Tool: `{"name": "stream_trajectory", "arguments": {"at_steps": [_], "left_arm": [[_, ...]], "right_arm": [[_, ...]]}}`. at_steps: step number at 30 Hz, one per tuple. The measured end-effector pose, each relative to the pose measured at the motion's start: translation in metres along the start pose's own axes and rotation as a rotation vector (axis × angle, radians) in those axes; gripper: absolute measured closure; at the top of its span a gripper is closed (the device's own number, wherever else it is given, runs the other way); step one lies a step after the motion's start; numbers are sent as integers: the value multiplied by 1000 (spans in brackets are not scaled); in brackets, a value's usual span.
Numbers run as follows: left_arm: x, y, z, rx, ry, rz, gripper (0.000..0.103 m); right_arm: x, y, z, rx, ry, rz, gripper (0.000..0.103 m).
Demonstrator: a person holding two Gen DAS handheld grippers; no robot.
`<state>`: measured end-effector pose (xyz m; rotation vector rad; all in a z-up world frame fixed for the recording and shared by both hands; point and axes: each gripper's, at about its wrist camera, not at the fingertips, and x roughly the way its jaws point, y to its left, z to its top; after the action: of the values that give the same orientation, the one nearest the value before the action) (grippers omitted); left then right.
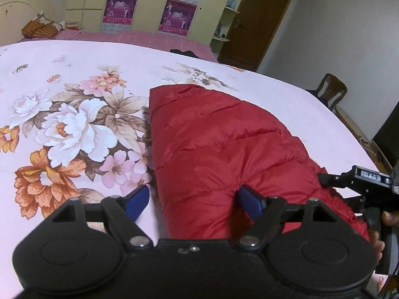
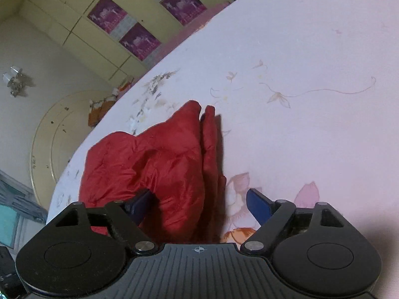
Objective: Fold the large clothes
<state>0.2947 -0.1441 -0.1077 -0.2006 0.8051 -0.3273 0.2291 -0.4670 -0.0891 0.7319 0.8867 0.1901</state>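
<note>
Red quilted jacket (image 1: 224, 137) lies folded into a long bundle on a bed, on a pale pink sheet (image 1: 74, 57) printed with big white, pink and orange flowers. In the left wrist view the bundle runs away from the camera, its far end squared off near a flower spray and its near end just in front of the left gripper (image 1: 193, 203). That gripper's blue fingers (image 1: 137, 203) stand spread wide: the left one is over the bare sheet beside the jacket's edge, the right one over the red fabric, and neither is seen to pinch it.

The right gripper (image 2: 199, 205) also stands spread apart. In its own view the left finger sits against a crumpled fold of the jacket (image 2: 149, 162), while the right finger is clear of it, above the flowered sheet (image 2: 311, 49). No cloth is clamped between the two. From the left wrist view this tool shows at the right edge, beside the jacket's near corner, with the person's hand (image 1: 379, 234) wrapped around its handle.

Beyond the bed stand a pale yellow wardrobe (image 1: 82, 0) with purple posters (image 1: 119, 7), a curved headboard (image 1: 20, 7), a brown door (image 1: 259, 25) and a wooden chair (image 1: 331, 89).
</note>
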Motion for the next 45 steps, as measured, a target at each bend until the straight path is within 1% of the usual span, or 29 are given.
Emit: {"name": "stream_trajectory", "arguments": {"at_steps": [2,3,4,6,8,9,10,11,13,14,17,20,23,26,29,31,35,37,41,43,45], "left_arm": [[3,1,1,-6,10,-19,25],[5,4,1,-21,16,-37,26],[7,8,1,-46,23,-60,27],[15,20,0,-129,51,-127,27],[23,32,-2,-211,78,-178,27],[27,36,-3,-246,87,-197,27],[29,39,-3,-272,91,-213,30],[31,40,-4,-292,90,-225,36],[28,38,-2,-290,77,-225,44],[24,35,-1,-280,68,-216,47],[5,30,5,-244,41,-201,52],[-18,30,10,-209,6,-201,52],[-39,46,19,-203,-31,-209,52],[-60,76,29,-200,-57,-212,52],[-79,120,39,-202,-72,-206,53],[-92,154,44,-211,-68,-192,53],[-112,226,50,-228,-64,-151,53],[-115,260,52,-246,-47,-141,53],[-104,316,55,-265,6,-130,52],[-89,336,52,-285,40,-129,51],[-77,350,48,-315,43,-165,49]], "right_arm": [[1,2,1,13,29,3,24],[2,1,1,30,46,17,35],[5,-2,1,69,72,43,43],[9,-11,0,149,89,90,46],[15,-14,2,186,88,117,47],[16,-16,3,197,93,133,56],[21,-18,3,210,111,160,65],[24,-20,2,220,117,177,68],[23,-18,1,202,102,204,82],[18,-14,0,186,83,214,84],[7,0,-1,156,44,224,85],[-1,21,-2,135,29,242,86],[-5,54,-6,84,14,256,86],[4,94,-14,48,7,265,86],[31,139,-27,17,8,271,86],[54,173,-40,10,19,276,86],[110,237,-67,-15,69,282,86],[137,258,-78,-18,89,283,86],[188,283,-102,-3,127,269,86],[206,277,-110,14,140,242,86],[220,270,-112,34,139,213,85]]}}
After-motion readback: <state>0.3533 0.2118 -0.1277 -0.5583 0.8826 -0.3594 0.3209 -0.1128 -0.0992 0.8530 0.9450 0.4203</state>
